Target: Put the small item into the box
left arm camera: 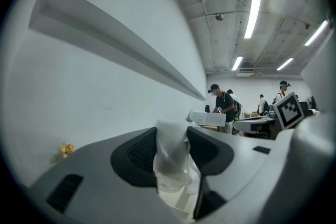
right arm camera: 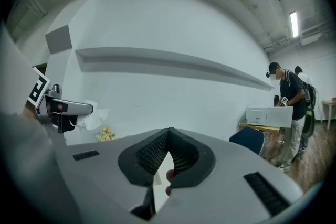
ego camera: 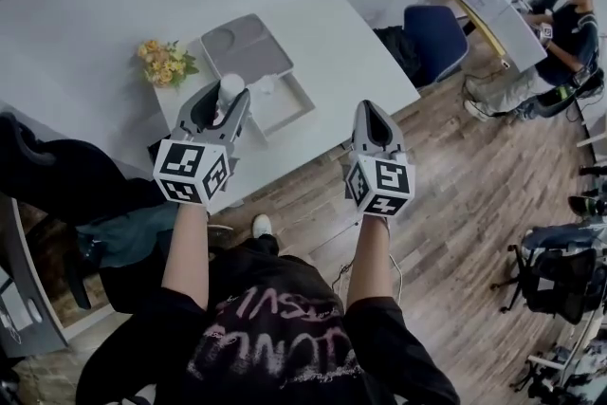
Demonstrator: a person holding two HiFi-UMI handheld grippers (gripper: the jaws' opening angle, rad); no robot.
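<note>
My left gripper [ego camera: 226, 101] is shut on a small white item in clear wrap [ego camera: 230, 86], held above the white table's near edge. In the left gripper view the item [left arm camera: 173, 162] fills the gap between the dark pads [left arm camera: 137, 152]. Just beyond and to the right of it lies the open white box [ego camera: 305, 101], its grey lid [ego camera: 248, 47] flipped back behind it. My right gripper [ego camera: 372, 112] is shut and empty, off the table's front edge over the floor; its tips [right arm camera: 169, 132] meet. The right gripper view also catches the left gripper [right arm camera: 65, 109] and the item [right arm camera: 95, 118].
Yellow flowers [ego camera: 166, 62] stand at the table's [ego camera: 351, 52] left end against the wall. A blue chair [ego camera: 434, 38] sits past its right end, and a seated person [ego camera: 569, 24] is at another desk far right. A dark chair [ego camera: 43, 171] is to my left.
</note>
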